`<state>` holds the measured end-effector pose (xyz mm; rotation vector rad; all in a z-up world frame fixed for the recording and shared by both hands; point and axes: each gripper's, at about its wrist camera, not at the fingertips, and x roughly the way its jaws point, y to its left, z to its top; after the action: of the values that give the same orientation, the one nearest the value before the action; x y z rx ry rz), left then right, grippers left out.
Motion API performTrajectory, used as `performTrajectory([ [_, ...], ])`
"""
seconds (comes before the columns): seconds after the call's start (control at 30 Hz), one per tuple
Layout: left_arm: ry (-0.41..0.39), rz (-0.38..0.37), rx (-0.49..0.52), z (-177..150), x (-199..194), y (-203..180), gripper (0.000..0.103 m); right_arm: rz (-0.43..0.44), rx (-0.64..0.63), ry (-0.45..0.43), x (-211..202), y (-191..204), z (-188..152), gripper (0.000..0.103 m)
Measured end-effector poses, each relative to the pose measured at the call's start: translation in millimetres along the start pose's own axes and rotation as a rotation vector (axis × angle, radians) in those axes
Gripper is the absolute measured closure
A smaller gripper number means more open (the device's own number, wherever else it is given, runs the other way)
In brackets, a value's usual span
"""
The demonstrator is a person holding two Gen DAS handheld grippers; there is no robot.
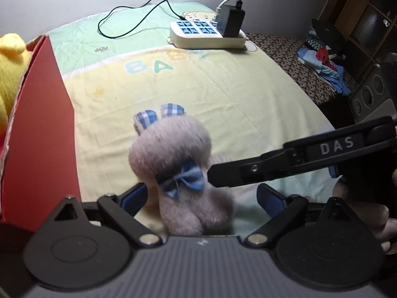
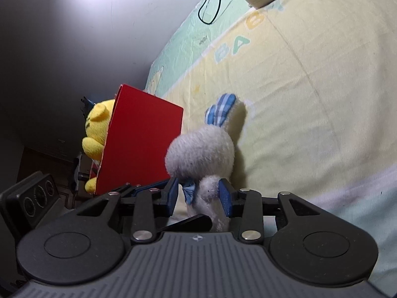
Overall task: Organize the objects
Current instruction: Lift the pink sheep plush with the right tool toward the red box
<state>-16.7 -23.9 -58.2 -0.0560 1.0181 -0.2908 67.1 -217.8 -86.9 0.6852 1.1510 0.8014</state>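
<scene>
A grey plush bunny [image 1: 173, 154] with blue checked ears and a blue bow stands upright on the yellow baby blanket [image 1: 248, 94]. My left gripper [image 1: 202, 198] is open, its blue pads on either side of the bunny's body without squeezing it. My right gripper [image 2: 199, 196] is shut on the bunny [image 2: 201, 151], pads pressing its body just below the bow. In the left wrist view the right gripper's black finger [image 1: 285, 161] reaches in from the right to the bunny. A red box [image 1: 37, 129] stands at the left with a yellow plush toy [image 1: 10, 74] in it.
A white power strip [image 1: 206, 33] with a black adapter and cables lies at the blanket's far end. A dark patterned surface [image 1: 297, 64] with a pile of clothes [image 1: 322, 59] and shelving are at the right. The red box [image 2: 139, 144] stands close left of the bunny.
</scene>
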Motion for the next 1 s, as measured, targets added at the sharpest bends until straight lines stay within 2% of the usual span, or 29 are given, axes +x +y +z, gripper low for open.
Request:
performTrajectory([
  [0.1,0.005,-0.006,-0.030,3.7,6.9,5.7,0.008,0.007,0.024,-0.011,5.4,-2.6,7.6,0.058],
  [0.23,0.035,-0.004,-0.069,3.9,18.8,12.6,0.015,-0.004,0.024,-0.002,18.6,-7.1,10.6,0.055],
  [0.27,0.043,-0.009,-0.082,3.9,21.7,14.3,0.016,0.008,0.036,0.004,21.4,-9.8,10.5,0.052],
  [0.37,0.053,-0.003,-0.093,3.9,24.9,14.5,0.019,0.037,0.091,0.013,24.9,-16.4,8.3,0.053],
  [0.5,0.054,0.010,-0.062,2.1,22.8,8.1,0.019,0.044,0.094,0.016,20.2,-15.1,2.5,0.057],
  [0.77,0.056,0.030,0.061,-13.7,11.2,-16.2,0.020,0.020,0.057,0.031,4.0,-0.1,-20.5,0.059],
  [1.0,0.063,-0.034,0.135,-32.2,-12.4,-13.9,0.020,0.000,0.036,-0.001,-2.0,30.1,-48.6,0.060],
])
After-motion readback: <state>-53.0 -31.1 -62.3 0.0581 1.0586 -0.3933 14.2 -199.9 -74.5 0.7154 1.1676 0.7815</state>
